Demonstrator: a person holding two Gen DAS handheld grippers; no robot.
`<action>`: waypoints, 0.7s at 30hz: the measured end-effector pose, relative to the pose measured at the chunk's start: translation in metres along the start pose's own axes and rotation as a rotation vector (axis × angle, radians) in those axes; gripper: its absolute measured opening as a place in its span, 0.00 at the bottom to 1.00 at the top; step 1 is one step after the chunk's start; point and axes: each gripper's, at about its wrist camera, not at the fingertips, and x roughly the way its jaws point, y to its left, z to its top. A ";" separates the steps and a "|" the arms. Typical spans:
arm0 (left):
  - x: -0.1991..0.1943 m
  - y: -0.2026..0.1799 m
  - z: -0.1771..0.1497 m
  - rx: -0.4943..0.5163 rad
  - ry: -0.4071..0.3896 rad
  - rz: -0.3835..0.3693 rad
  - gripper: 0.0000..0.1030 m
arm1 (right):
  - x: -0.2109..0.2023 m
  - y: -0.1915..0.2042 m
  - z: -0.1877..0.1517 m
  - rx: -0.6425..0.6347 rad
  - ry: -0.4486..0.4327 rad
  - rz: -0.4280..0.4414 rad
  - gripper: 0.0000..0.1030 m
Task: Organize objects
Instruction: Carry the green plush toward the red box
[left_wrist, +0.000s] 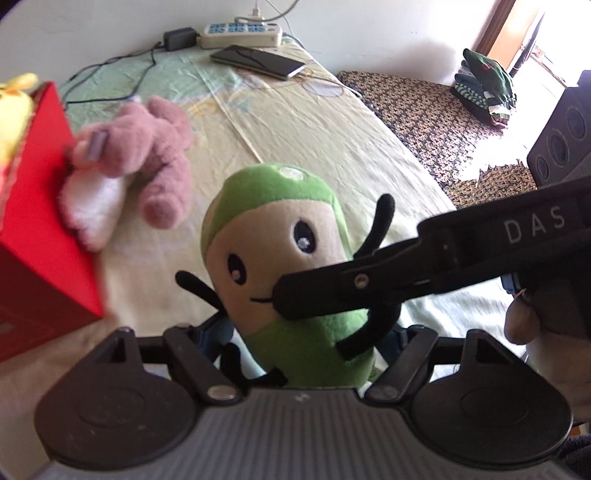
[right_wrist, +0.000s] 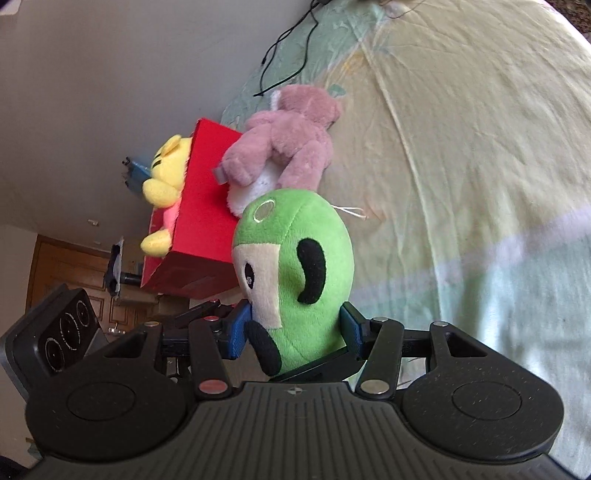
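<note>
Daylight scene, fairly bright — light enters from the window (left_wrist: 532, 44) at upper right of the left wrist view, blown out to white there and on the patterned mat (left_wrist: 424, 110) below it. Bedsheet (left_wrist: 314, 129) evenly lit, soft shadows only. Red box (left_wrist: 40, 206) and pink plush (left_wrist: 147, 155) are smeared by motion blur at the left edge; the green plush (left_wrist: 280, 236) is sharper. Strong fisheye bending in both views — dark vignette in the corners. Right wrist view is dimmer on the wall (right_wrist: 110, 74) side, washed-out pale haze across the sheet at right, slight blur there. Gripper housings in the foreground are underexposed, near-black.
</note>
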 end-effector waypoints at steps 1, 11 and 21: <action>-0.007 0.001 -0.003 0.000 -0.007 0.014 0.77 | 0.001 0.005 -0.001 -0.015 0.011 0.013 0.52; -0.080 0.040 -0.034 -0.093 -0.105 0.101 0.77 | 0.030 0.064 -0.012 -0.133 0.117 0.148 0.52; -0.153 0.099 -0.047 -0.134 -0.240 0.158 0.77 | 0.073 0.144 -0.006 -0.228 0.121 0.238 0.53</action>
